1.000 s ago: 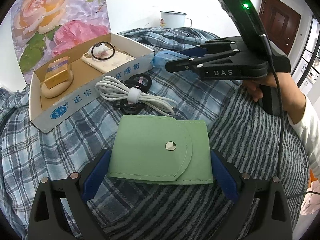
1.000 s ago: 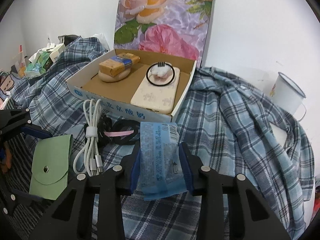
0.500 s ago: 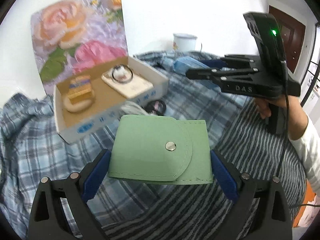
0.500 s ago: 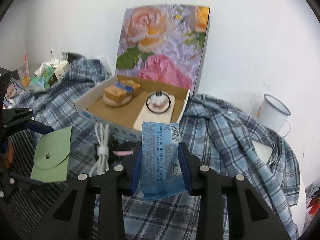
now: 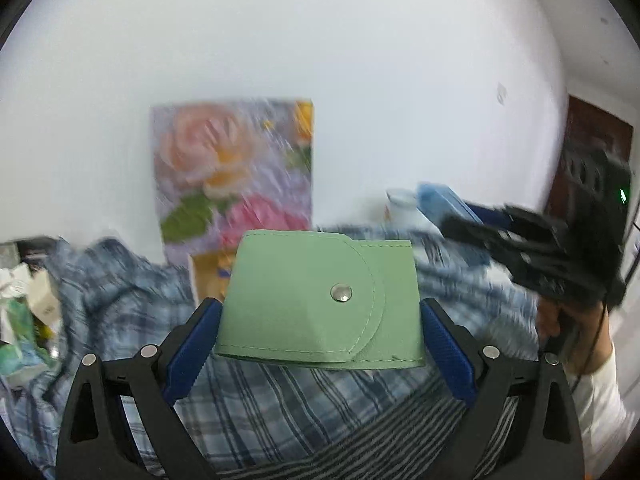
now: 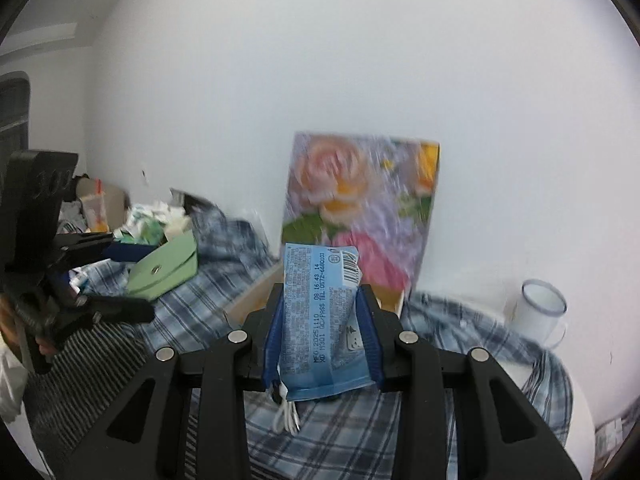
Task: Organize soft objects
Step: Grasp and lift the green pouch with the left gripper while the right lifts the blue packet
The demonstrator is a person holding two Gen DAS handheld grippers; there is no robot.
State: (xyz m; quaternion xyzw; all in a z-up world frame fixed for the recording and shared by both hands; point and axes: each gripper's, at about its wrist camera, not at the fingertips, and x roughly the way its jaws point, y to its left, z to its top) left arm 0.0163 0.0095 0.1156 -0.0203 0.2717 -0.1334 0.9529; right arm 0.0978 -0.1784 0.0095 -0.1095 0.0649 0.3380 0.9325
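A green snap pouch (image 5: 304, 300) is held level between the blue pads of my left gripper (image 5: 320, 308), which is shut on it. My right gripper (image 6: 322, 292) is shut on a blue wrapped packet (image 6: 320, 316) that stands upright between its pads. Both are lifted above the plaid cloth (image 6: 440, 420). Behind them stands the cardboard box (image 6: 256, 296) with its floral lid (image 6: 360, 208) upright; the held things hide its inside. From the right wrist view the left gripper (image 6: 108, 276) and the pouch (image 6: 164, 268) show at the left. The right gripper (image 5: 520, 240) is blurred at the left wrist view's right.
A white mug (image 6: 540, 308) stands to the right of the box by the wall. A coiled white cable (image 6: 286, 420) lies on the cloth below my right gripper. Small packets and boxes (image 6: 152, 216) are piled at the far left. A person's sleeve (image 5: 600, 400) shows at right.
Both grippers have risen off the cloth with the pouch and the packet and tilted up. The box has dropped low in both views, and the wall fills the upper half.
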